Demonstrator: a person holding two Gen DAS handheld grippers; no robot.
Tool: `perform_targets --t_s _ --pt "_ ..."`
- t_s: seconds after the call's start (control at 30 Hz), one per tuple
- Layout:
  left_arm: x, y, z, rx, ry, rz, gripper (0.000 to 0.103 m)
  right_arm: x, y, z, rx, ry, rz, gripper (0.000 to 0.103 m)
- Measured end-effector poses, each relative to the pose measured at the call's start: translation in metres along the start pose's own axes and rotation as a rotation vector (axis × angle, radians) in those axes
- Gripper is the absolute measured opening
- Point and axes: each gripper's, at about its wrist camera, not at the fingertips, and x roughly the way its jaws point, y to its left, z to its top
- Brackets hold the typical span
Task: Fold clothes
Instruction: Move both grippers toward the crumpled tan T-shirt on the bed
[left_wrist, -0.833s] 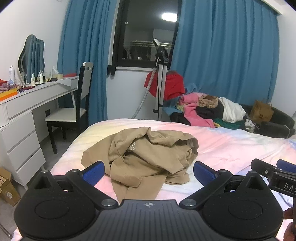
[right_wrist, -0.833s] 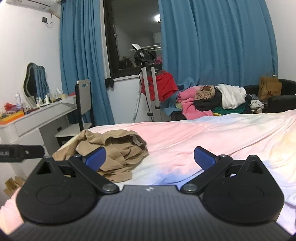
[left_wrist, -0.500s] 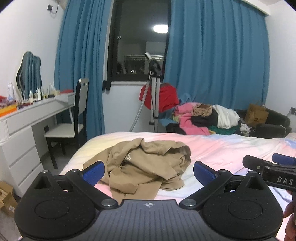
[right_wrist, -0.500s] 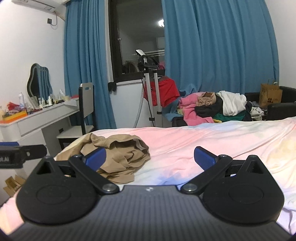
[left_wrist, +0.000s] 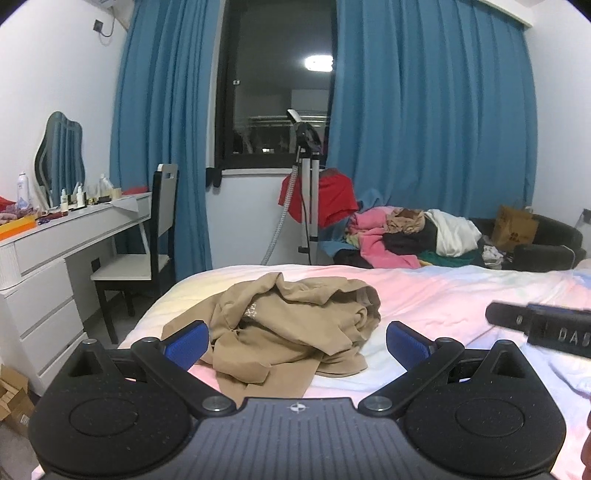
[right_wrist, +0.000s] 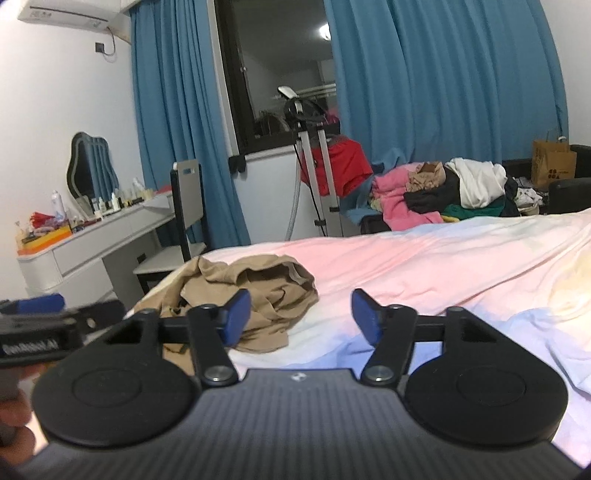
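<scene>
left claw (left_wrist: 297, 338) released | right claw (right_wrist: 301, 314) released, narrower | tan garment (left_wrist: 291, 325) crumpled (lying on the bed (left_wrist: 461, 295))

Your left tongs (left_wrist: 297, 341), matte black speckled body, ribbed grey centre plate with a small round emblem, silver pivot screws, blue ridged fingertips (left_wrist: 186, 344), your right tongs (right_wrist: 301, 319), same black build, blue pads, white lettering along its side

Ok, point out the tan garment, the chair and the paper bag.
tan garment (left_wrist: 295, 325), left wrist view, middle of the crumpled heap.
chair (left_wrist: 164, 218), left wrist view, on its backrest.
paper bag (right_wrist: 553, 164), right wrist view, on its front face.
</scene>
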Motion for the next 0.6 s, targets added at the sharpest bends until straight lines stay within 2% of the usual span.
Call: perform_targets --t_s 0.13,0.33,0.43,0.6 --pt "0.007 -0.002 -0.006 0.013 0.005 -0.003 0.103 -0.004 -0.003 0.000 0.017 -0.035 0.020 0.057" --pt "0.018 -0.010 -0.016 0.038 0.016 -0.006 0.103 -0.002 -0.007 0.001 0.048 -0.057 0.002 0.057" --pt "0.026 -0.011 -0.023 0.030 0.043 -0.011 0.103 -0.003 -0.011 0.002 0.083 -0.057 -0.003 0.057" --pt "0.033 -0.012 -0.034 0.024 0.066 0.014 0.103 -0.005 -0.010 0.003 0.066 -0.049 -0.038 0.058"
